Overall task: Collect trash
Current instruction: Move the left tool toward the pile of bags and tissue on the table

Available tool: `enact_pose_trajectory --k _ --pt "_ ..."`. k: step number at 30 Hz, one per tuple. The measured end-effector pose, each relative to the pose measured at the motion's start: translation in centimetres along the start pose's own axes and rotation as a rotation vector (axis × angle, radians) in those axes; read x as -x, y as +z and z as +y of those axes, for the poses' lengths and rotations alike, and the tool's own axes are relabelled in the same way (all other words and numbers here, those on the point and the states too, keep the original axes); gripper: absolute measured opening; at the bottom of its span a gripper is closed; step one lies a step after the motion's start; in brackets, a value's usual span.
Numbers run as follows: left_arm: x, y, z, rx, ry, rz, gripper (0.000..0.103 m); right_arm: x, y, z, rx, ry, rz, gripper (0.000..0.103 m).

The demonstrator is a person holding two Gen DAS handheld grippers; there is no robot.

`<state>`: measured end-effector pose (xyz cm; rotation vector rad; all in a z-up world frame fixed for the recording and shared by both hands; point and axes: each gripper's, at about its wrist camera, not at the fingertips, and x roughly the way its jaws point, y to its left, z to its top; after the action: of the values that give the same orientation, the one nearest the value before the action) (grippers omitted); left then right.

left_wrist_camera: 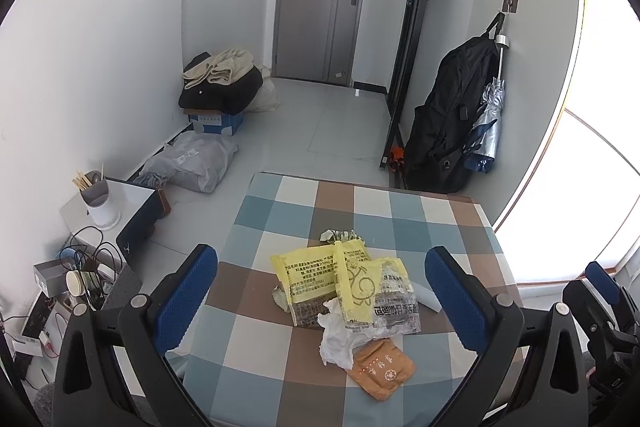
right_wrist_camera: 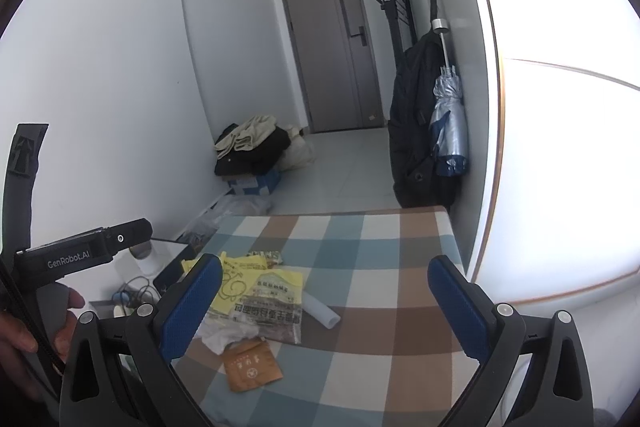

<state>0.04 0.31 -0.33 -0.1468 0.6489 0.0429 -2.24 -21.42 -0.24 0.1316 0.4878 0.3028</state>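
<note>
A heap of trash lies on the checked tablecloth (left_wrist_camera: 360,211): a yellow wrapper (left_wrist_camera: 320,271), a clear printed bag (left_wrist_camera: 394,307), crumpled white paper (left_wrist_camera: 336,339), an orange packet (left_wrist_camera: 380,367) and a small white tube (left_wrist_camera: 426,297). My left gripper (left_wrist_camera: 320,299) is open above the heap, which lies between its fingers. My right gripper (right_wrist_camera: 324,301) is open, hovering right of the heap. In the right wrist view the yellow wrapper (right_wrist_camera: 256,279), the clear bag (right_wrist_camera: 268,311), the orange packet (right_wrist_camera: 250,367) and the tube (right_wrist_camera: 322,311) lie by its left finger.
A low white stand (left_wrist_camera: 132,203) with a utensil cup (left_wrist_camera: 98,199) sits left of the table, with cables and boxes (left_wrist_camera: 76,275) below. Bags and clothes (left_wrist_camera: 220,79) line the left wall. A black backpack (left_wrist_camera: 448,119) and umbrella (left_wrist_camera: 488,119) hang at right.
</note>
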Motion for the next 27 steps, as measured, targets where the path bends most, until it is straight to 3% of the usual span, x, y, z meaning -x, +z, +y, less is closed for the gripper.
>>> enact_pose_trajectory --k 27 --pt "-0.32 -0.31 0.11 0.007 -0.007 0.018 0.102 0.08 0.34 -0.29 -0.010 -0.009 0.004 0.103"
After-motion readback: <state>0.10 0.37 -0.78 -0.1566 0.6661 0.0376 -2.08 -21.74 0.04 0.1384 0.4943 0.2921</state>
